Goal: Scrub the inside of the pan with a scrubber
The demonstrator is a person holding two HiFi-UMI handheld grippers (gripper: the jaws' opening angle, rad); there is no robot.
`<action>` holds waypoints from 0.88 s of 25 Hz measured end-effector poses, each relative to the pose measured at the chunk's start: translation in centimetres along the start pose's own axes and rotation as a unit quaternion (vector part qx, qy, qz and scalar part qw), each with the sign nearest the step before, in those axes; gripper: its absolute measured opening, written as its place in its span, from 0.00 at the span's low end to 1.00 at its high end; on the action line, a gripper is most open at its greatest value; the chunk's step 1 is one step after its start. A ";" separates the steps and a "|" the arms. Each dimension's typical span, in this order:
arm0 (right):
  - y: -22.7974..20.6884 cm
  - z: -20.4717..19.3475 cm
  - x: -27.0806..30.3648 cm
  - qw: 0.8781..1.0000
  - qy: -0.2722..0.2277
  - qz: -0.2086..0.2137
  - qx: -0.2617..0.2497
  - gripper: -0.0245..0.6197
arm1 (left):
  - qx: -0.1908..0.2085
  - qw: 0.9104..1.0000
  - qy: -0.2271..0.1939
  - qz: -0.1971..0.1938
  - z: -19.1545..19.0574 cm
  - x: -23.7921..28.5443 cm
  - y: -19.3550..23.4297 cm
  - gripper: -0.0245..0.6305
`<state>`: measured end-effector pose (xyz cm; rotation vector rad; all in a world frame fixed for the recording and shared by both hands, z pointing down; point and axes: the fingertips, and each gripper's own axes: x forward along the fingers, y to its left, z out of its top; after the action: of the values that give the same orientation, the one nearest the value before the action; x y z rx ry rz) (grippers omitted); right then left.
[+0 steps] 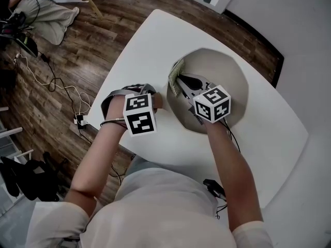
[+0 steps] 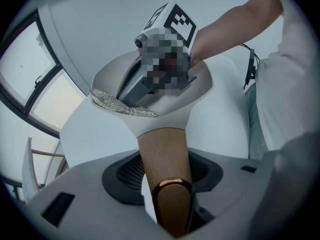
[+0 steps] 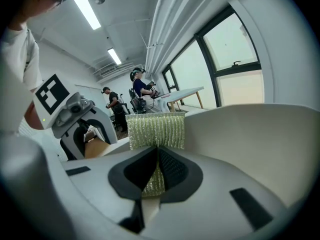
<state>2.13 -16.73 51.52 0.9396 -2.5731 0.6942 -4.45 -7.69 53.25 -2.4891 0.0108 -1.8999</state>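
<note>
While the left tongs (image 2: pixel 167 181) stay out of the scrubbing, clamped round the pan's wooden handle (image 2: pixel 162 151) to steady the white pan (image 1: pixel 230 74) on the tabletop (image 1: pixel 155 40), the right tongs (image 3: pixel 156 169) pinch a green scrubber (image 3: pixel 156 130) by its lower edge. They hold it at the inner wall just under the rim, on the handle side. Scrubbing seems under way (how much is done I cannot judge; no dirt shows). To do it well, grip the handle firmly so the pan cannot swivel. Press the scrubber's flat face, not its edge, to the wall. Work in overlapping strokes round the wall, then across the floor.
</note>
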 end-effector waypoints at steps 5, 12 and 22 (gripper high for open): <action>0.7 -0.5 -0.2 0.999 0.022 0.022 -0.014 0.08 | 0.002 1.000 0.006 -0.003 0.2 0.1 0.0 0.36; 2.3 -1.3 -0.7 0.997 0.049 0.060 -0.028 0.08 | 0.001 1.000 0.009 -0.002 0.2 0.1 0.2 0.36; 4.3 -2.5 -1.8 0.991 0.084 0.095 -0.043 0.08 | -0.003 1.000 0.027 -0.002 0.3 0.0 0.0 0.36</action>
<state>0.88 -11.64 51.36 0.5871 -2.5406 0.6759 -4.14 -7.68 53.20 -2.4428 0.0112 -1.9703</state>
